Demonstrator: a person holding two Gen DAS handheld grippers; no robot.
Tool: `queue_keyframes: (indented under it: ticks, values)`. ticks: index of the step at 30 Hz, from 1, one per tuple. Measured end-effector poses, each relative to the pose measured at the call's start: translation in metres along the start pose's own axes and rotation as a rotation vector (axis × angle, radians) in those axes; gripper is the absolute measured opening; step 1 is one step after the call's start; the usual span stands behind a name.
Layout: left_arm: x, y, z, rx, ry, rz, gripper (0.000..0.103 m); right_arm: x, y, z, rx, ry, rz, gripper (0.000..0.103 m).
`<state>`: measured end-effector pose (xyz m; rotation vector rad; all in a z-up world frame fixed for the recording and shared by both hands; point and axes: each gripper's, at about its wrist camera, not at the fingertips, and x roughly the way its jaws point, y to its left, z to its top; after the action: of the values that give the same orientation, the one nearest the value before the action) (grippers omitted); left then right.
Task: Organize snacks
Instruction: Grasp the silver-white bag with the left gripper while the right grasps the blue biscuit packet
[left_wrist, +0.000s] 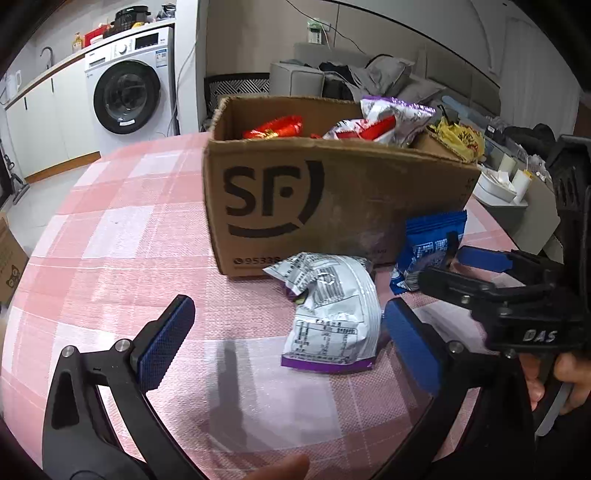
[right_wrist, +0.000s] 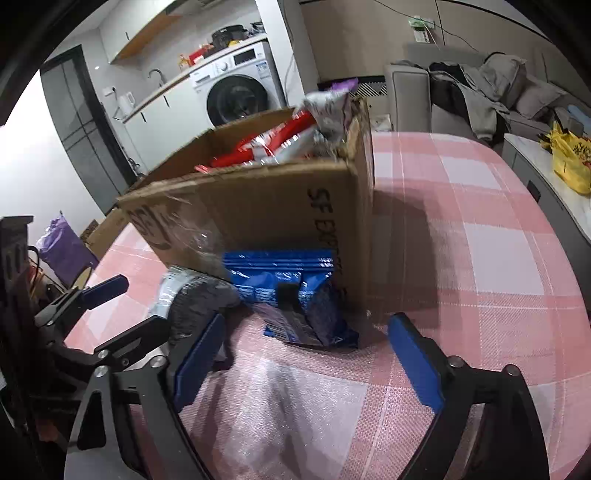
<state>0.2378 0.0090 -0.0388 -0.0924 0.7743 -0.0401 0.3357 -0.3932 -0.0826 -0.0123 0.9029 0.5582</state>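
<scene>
Reaching for loose packets beside a part-filled cardboard box (left_wrist: 332, 192). Left gripper (left_wrist: 288, 339) fingers apart, silver packet (left_wrist: 332, 310) just ahead between them. Right gripper (right_wrist: 314, 354) fingers apart, blue packet (right_wrist: 291, 291) just ahead. Next, probably: close, lift, drop into box.

Washing machine (left_wrist: 127, 94), sofa (right_wrist: 480, 92), perhaps kettle (right_wrist: 127, 101).

Cardboard box (left_wrist: 332, 192) sits on table (left_wrist: 110, 240), several snack packets (left_wrist: 373, 127) inside it. 2 packets lie on table before the box: crumpled packet (left_wrist: 332, 314) left, second packet (left_wrist: 428, 251) right, leaning against box. Washing machine (left_wrist: 129, 88) behind, left.
</scene>
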Motion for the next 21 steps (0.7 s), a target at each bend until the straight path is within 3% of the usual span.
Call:
queue_keyframes:
  ticks: [16, 21]
  values:
    - [0.030, -0.001, 0.009, -0.006, 0.028, -0.008, 0.102, 0.013, 0.009, 0.003, -0.026, -0.009, -0.024, 0.069]
    - [0.037, -0.002, 0.012, -0.016, 0.045, -0.035, 0.087, 0.013, 0.009, 0.002, -0.026, -0.011, -0.020, 0.061]
